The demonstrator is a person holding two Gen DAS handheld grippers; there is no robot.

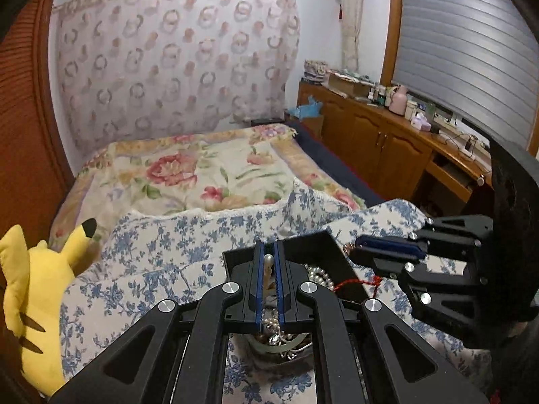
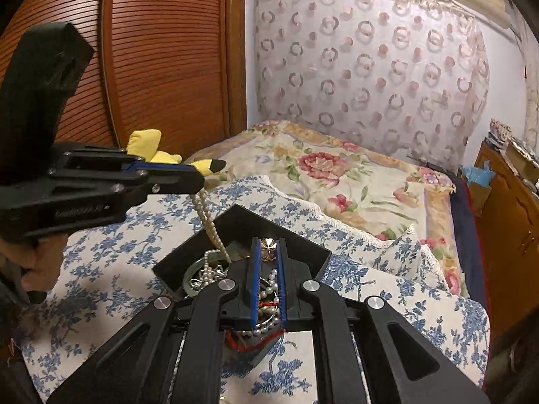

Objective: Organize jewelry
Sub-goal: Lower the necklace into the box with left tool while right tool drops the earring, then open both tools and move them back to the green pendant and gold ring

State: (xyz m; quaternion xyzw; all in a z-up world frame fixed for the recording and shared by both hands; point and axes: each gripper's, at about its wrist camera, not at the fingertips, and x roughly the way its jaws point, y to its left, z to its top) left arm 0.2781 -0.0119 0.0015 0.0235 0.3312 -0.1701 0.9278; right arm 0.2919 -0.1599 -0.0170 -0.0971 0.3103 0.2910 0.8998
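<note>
Both tools pinch pieces above the black open box [image 2: 296, 245]: left tool [image 2: 202, 176] a white pearl strand [image 2: 210, 225], right tool [image 2: 267, 252] a gold flower charm [image 2: 268, 245]. Tangled jewellery remains inside; sorting appears barely begun.

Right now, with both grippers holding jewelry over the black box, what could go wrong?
1. The pearl necklace hangs from the left gripper into the tangled pile in the black box, so pulling it may drag other pieces out.
2. The right gripper pinches only a small flower-shaped gold piece, and a red string trails over the box wall; it could snag.
3. The box sits on a soft floral blanket and might tip.
</note>
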